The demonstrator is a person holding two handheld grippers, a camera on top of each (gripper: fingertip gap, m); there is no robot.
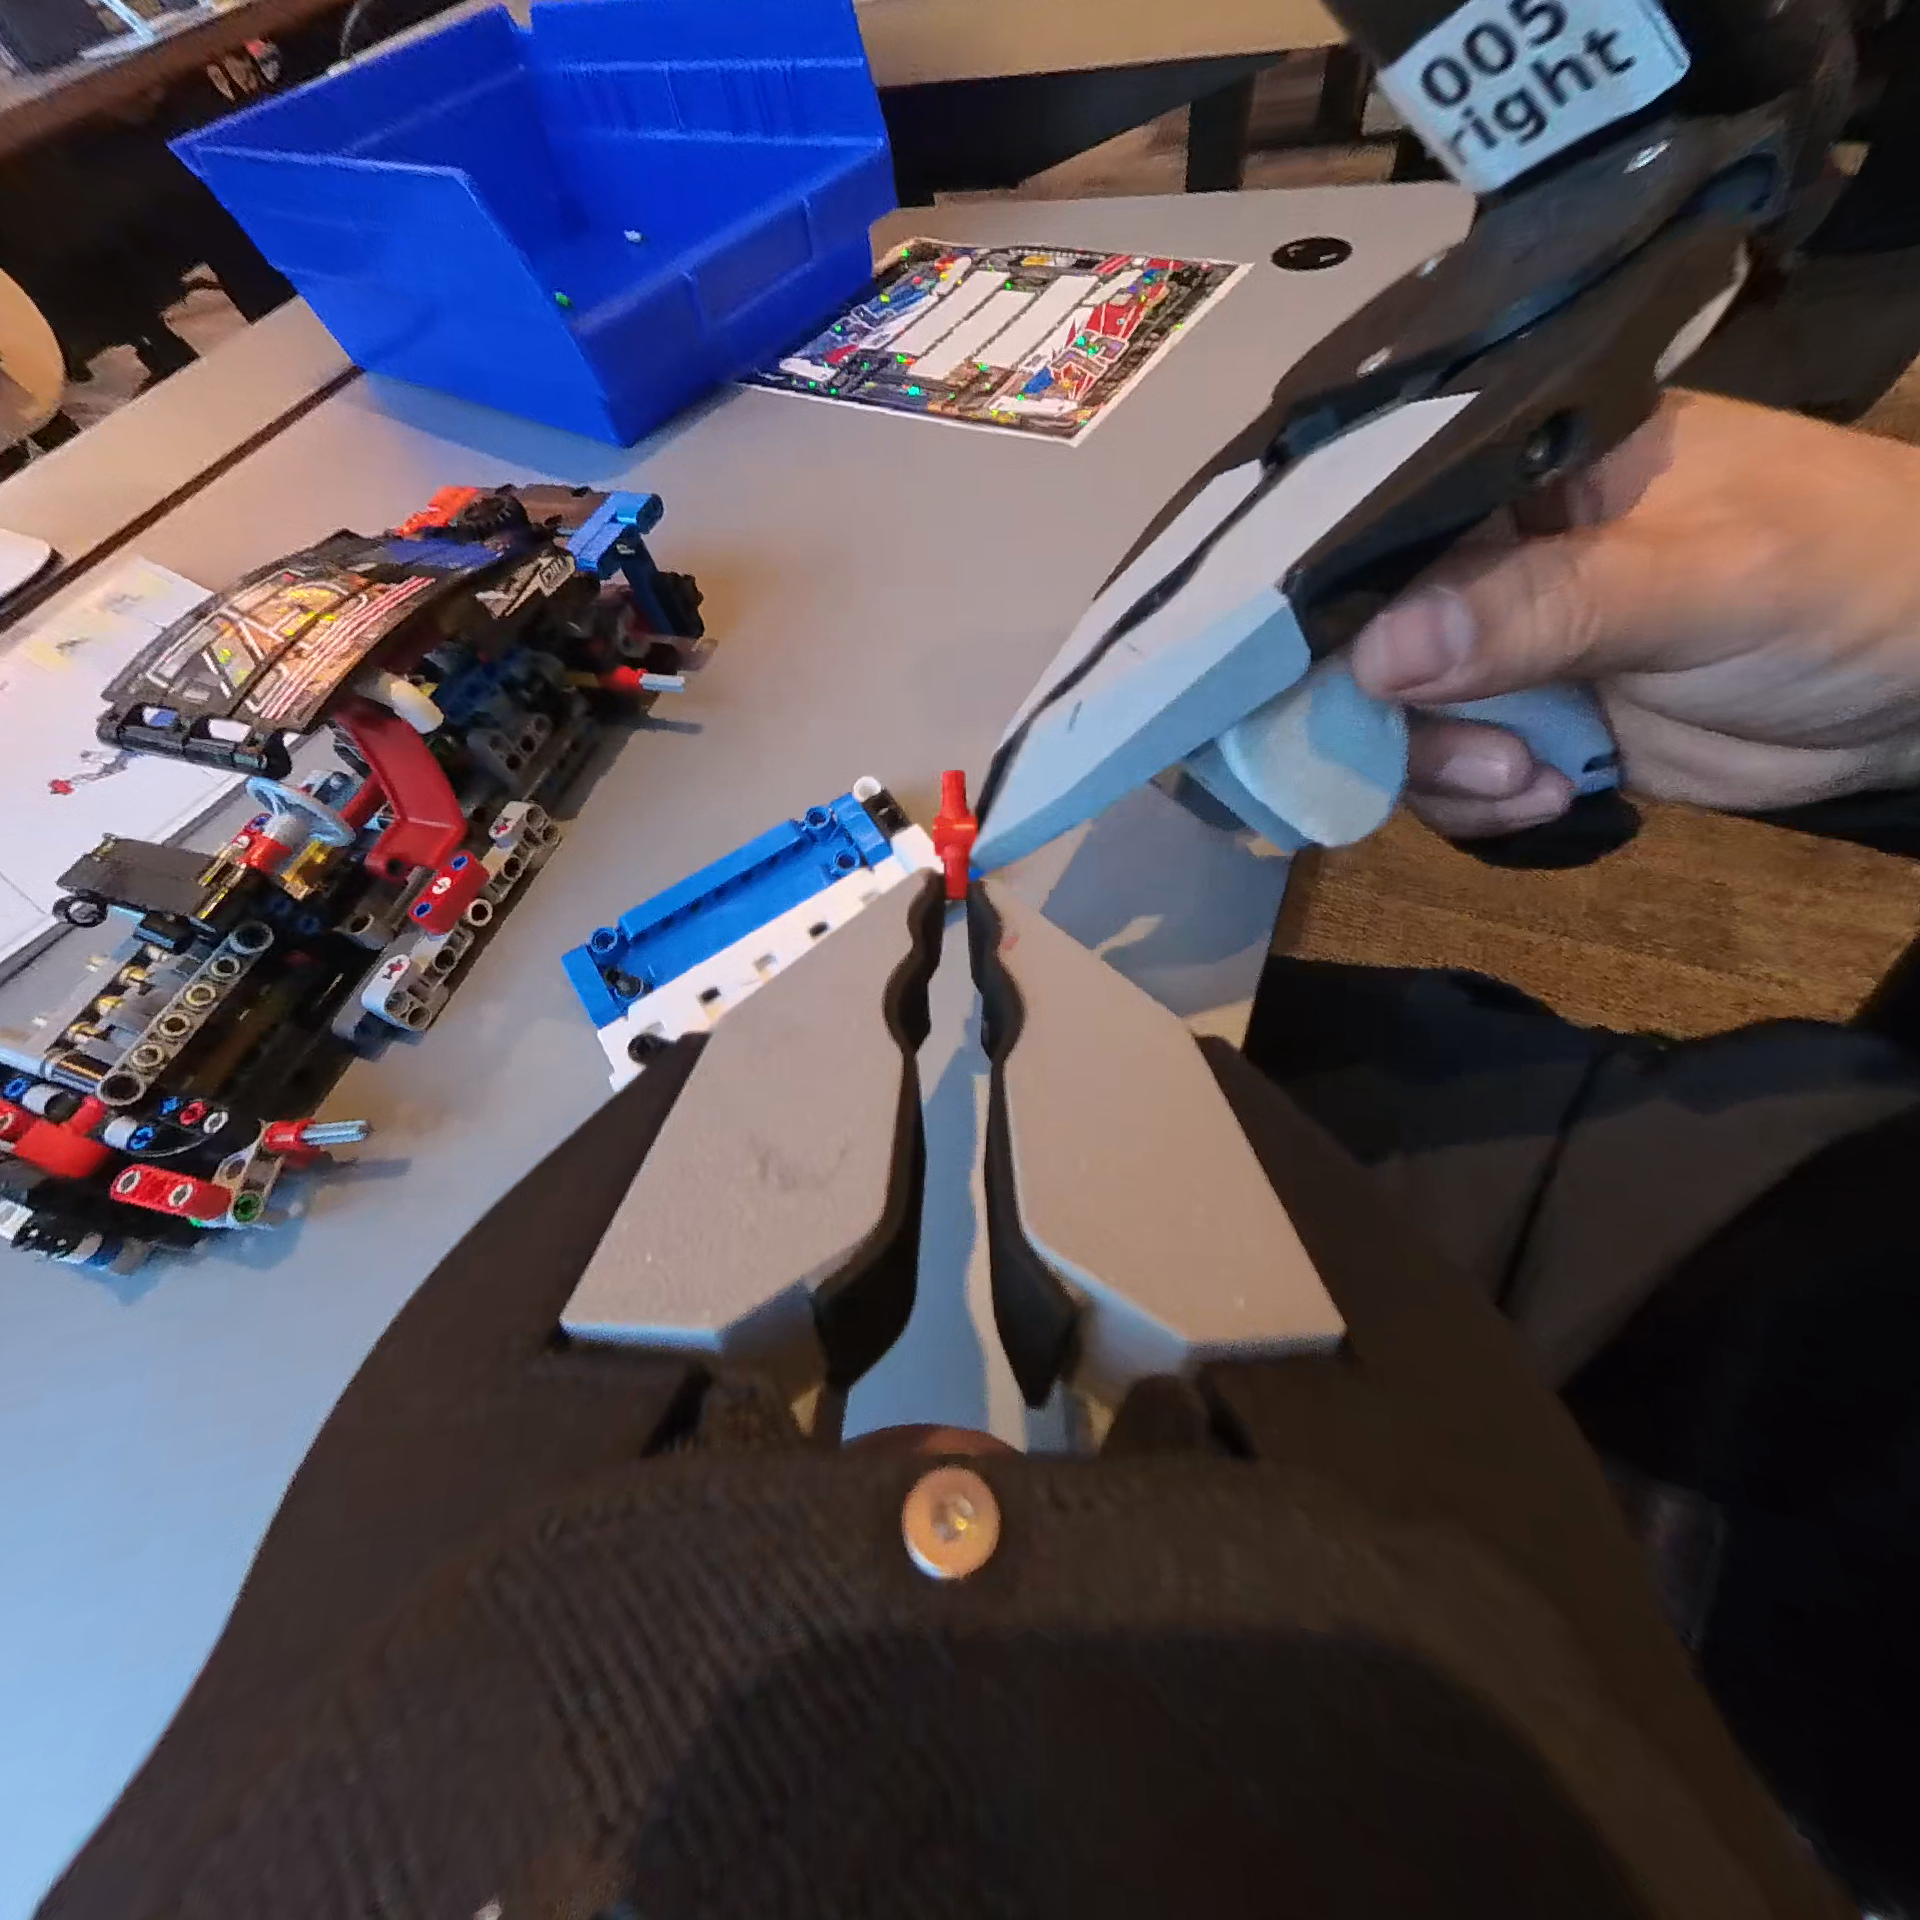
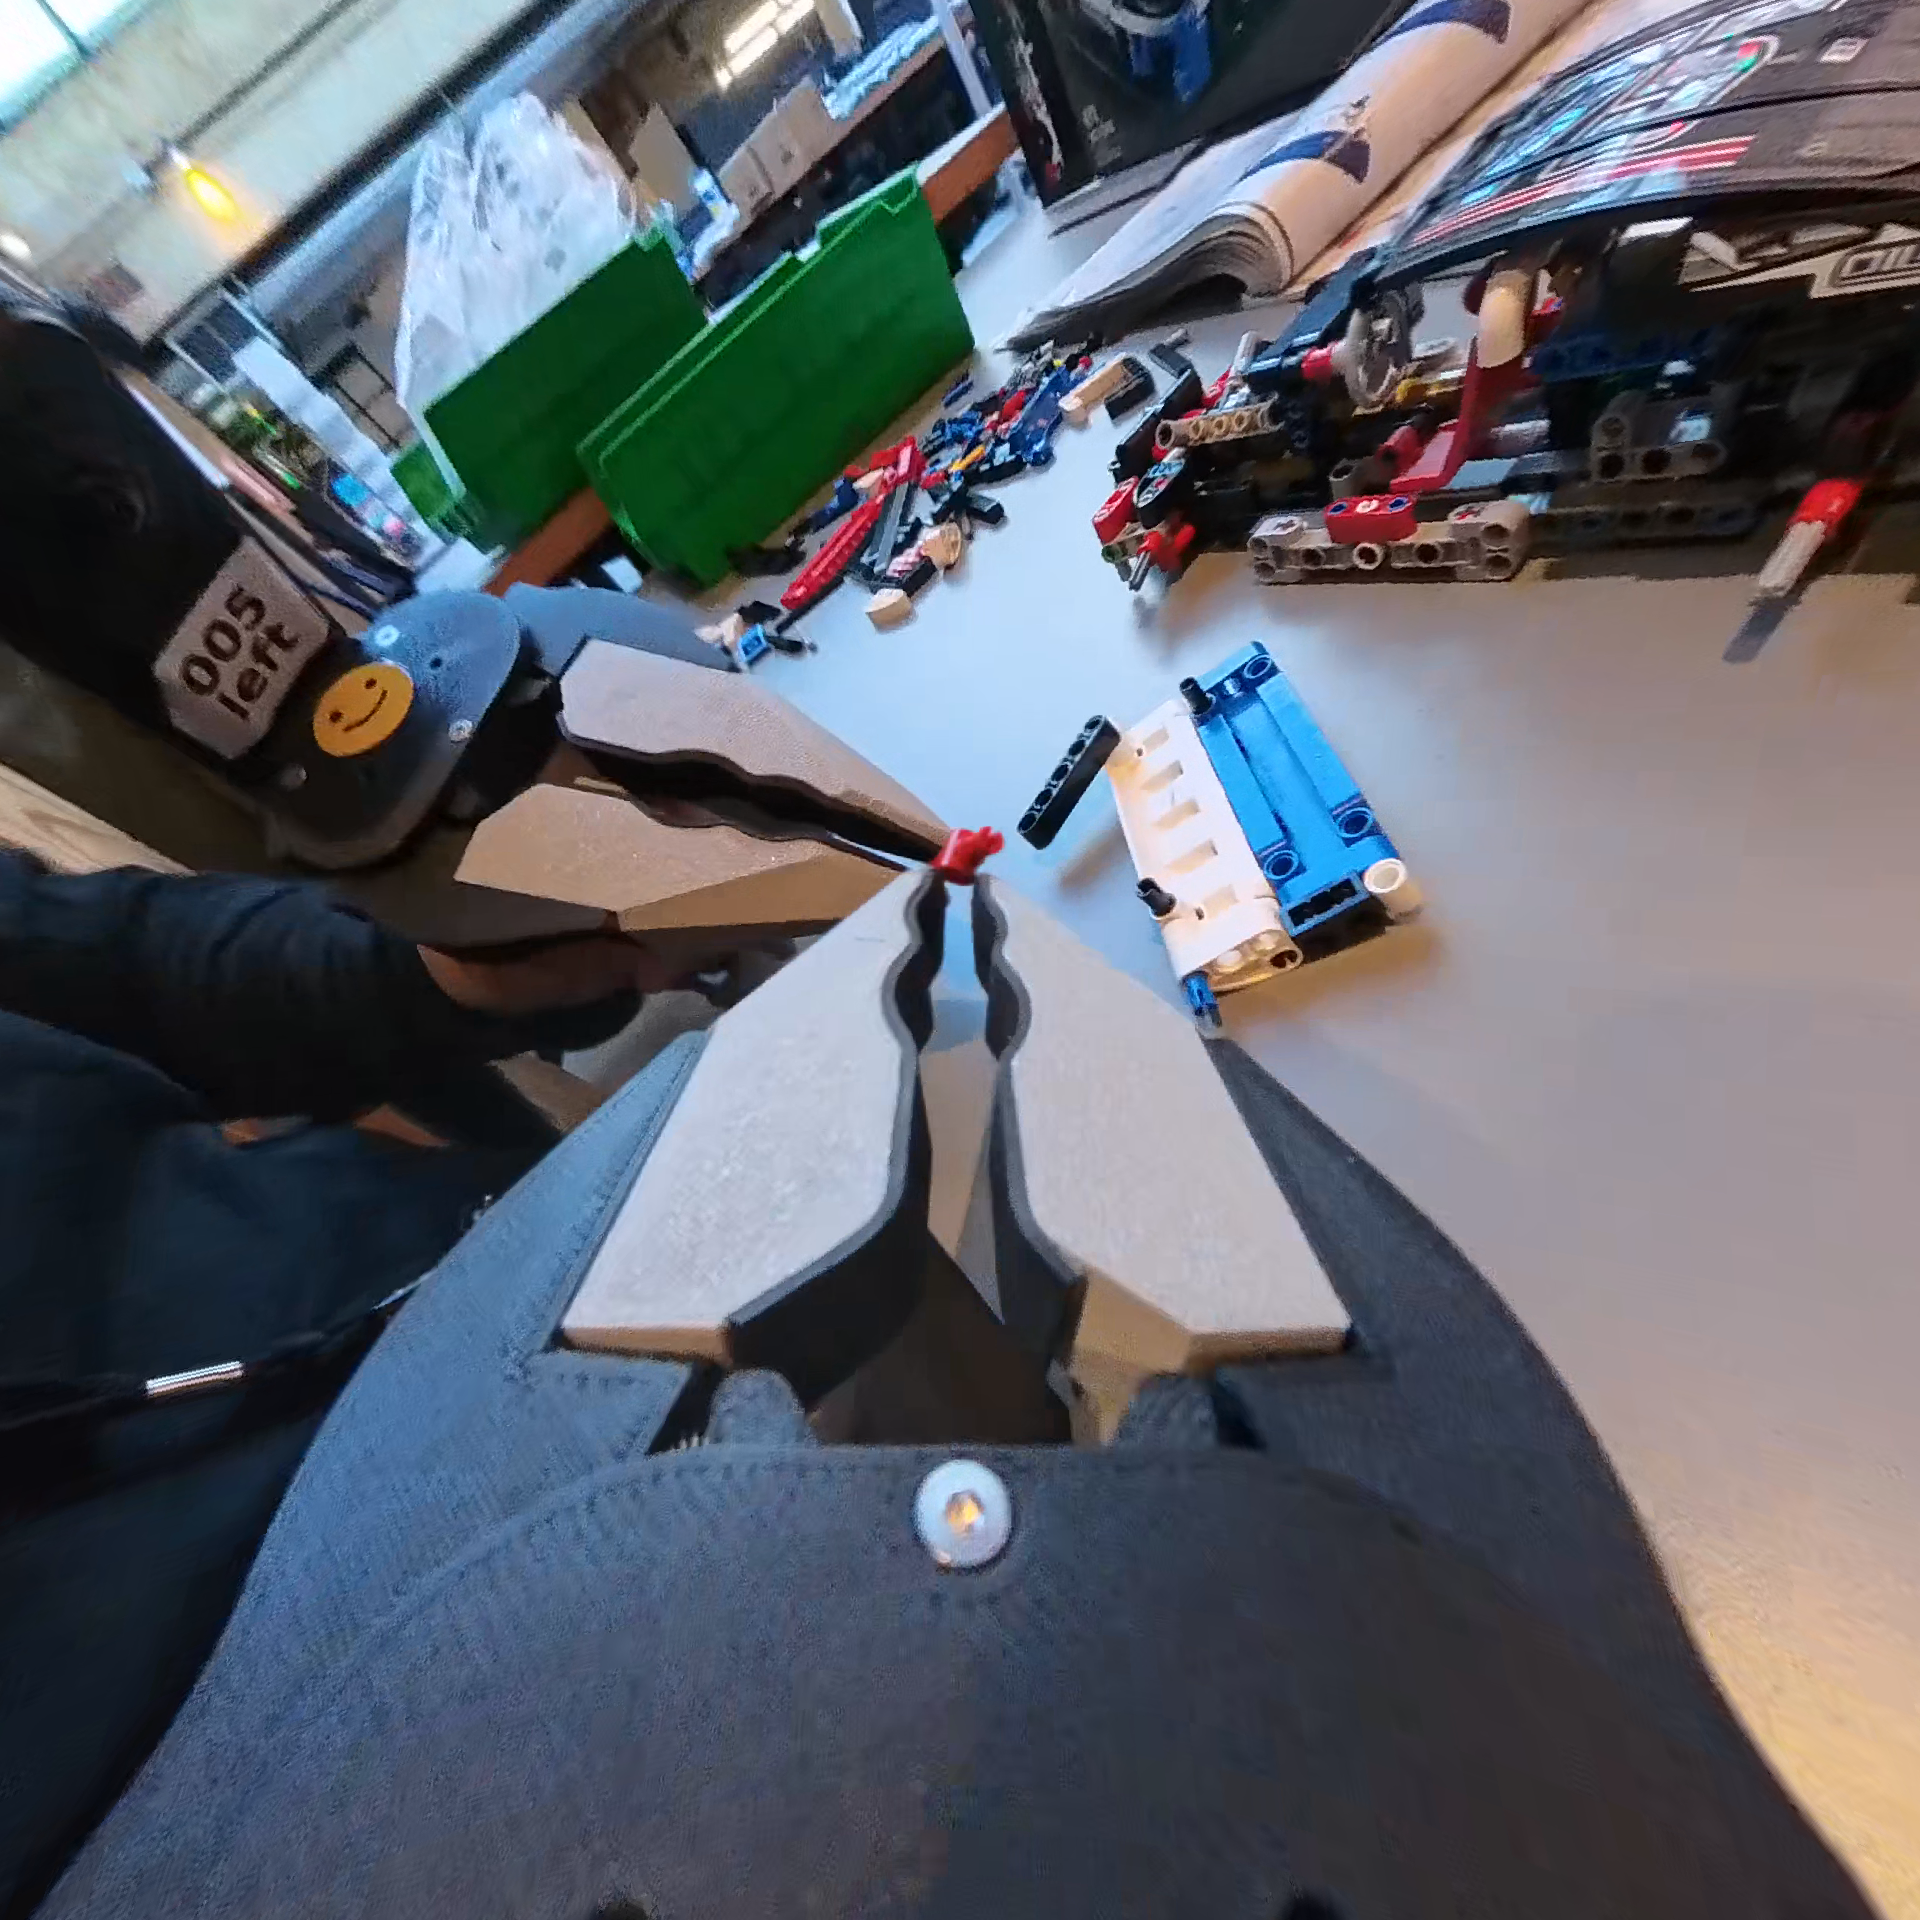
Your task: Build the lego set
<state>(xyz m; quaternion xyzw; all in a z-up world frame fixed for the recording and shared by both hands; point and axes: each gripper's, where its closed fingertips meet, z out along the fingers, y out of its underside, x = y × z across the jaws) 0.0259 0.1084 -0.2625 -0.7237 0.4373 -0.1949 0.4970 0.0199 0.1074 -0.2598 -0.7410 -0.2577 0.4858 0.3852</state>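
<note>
A small red pin [image 1: 954,831] stands upright in the tips of my left gripper [image 1: 951,896], which is shut on its lower end. My right gripper [image 1: 982,847] comes in from the upper right, held by a hand, and its tip meets the same pin. In the right wrist view the pin [image 2: 966,847] sits right at the tips of my right gripper [image 2: 951,888], with the left gripper [image 2: 930,844] clamped on it from the left. A blue and white panel assembly [image 1: 748,925] lies on the table just beyond; it also shows in the right wrist view [image 2: 1257,821].
The half-built car [image 1: 312,831] stands at the left on the grey table [image 1: 831,582]. A blue bin [image 1: 551,208] and a sticker sheet [image 1: 1008,332] are at the back. Loose pieces [image 2: 935,499], green bins [image 2: 727,416] and an open booklet [image 2: 1195,239] lie farther off. Less than 4 cm separates the two grippers' tips.
</note>
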